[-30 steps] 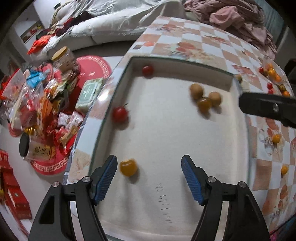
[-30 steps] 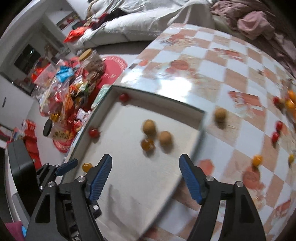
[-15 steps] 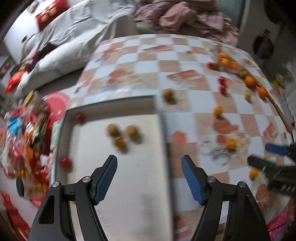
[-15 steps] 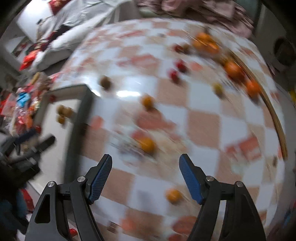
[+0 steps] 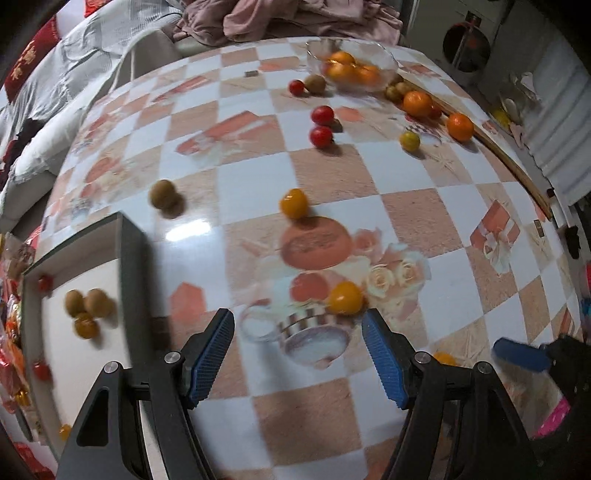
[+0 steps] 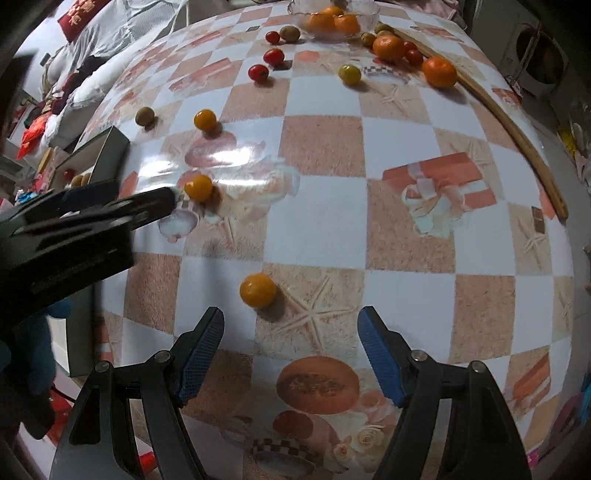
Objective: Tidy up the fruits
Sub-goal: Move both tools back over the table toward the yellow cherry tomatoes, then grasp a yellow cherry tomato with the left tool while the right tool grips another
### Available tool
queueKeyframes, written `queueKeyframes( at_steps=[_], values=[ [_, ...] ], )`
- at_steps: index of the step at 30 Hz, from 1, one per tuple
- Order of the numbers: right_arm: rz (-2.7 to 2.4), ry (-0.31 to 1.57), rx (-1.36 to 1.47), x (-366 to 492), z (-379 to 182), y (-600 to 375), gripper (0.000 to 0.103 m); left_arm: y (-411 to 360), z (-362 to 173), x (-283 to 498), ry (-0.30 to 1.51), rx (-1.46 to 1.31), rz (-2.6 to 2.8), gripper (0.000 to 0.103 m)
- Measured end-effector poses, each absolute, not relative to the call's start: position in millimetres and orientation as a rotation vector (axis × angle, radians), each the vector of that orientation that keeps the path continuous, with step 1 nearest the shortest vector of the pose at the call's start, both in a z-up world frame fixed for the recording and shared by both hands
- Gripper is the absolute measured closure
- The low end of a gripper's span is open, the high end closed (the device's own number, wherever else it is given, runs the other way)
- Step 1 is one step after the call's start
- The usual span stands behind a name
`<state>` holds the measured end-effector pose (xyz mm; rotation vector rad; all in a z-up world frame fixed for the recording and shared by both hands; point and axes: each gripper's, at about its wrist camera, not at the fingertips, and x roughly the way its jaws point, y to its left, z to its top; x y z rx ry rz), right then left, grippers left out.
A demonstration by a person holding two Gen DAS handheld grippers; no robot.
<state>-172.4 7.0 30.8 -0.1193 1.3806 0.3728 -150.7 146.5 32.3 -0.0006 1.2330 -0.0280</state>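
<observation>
My left gripper (image 5: pixel 298 356) is open and empty over the checkered table, with a yellow tomato (image 5: pixel 345 297) just ahead between its fingers. The white tray (image 5: pixel 131 266) at the left holds brown, yellow and red fruits (image 5: pixel 86 306). My right gripper (image 6: pixel 290 356) is open and empty, with a yellow tomato (image 6: pixel 258 290) just ahead of its left finger. Another yellow tomato (image 6: pixel 198 187) lies by the left gripper's tip (image 6: pixel 155 201). More red tomatoes (image 5: pixel 322 125), a brown fruit (image 5: pixel 162 194) and oranges (image 5: pixel 417 103) lie scattered farther back.
A glass bowl (image 5: pixel 352 68) with oranges stands at the table's far side. A wooden stick (image 6: pixel 517 129) lies along the right edge. A sofa with clothes (image 5: pixel 288 18) is behind the table. Snack packets sit on the floor to the left.
Both grippers have swung right, away from the tray and out over the checkered table. Both stayed open and empty.
</observation>
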Motion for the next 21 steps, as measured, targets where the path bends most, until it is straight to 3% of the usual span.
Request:
queueKeyframes(
  at_steps=[3,12,18,19,21],
  values=[
    [0.388,1.353,-0.145,-173,28,12,0.026,141,25,-144,1.235,0.013,-0.02,0.03],
    [0.409,1.289,-0.213,-172,26,26,0.045,136,12,-132,1.258,0.01,0.015,0.031],
    [0.424,1.294,-0.222,-169,28,33,0.066,131,12,-133,1.257,-0.005,0.008,0.045],
    [0.439,1.307,-0.206,-167,28,32,0.074,130,13,-134,1.257,-0.005,0.007,0.052],
    [0.452,1.336,-0.171,-163,28,30,0.08,128,14,-134,1.257,-0.014,-0.003,0.062]
  ],
)
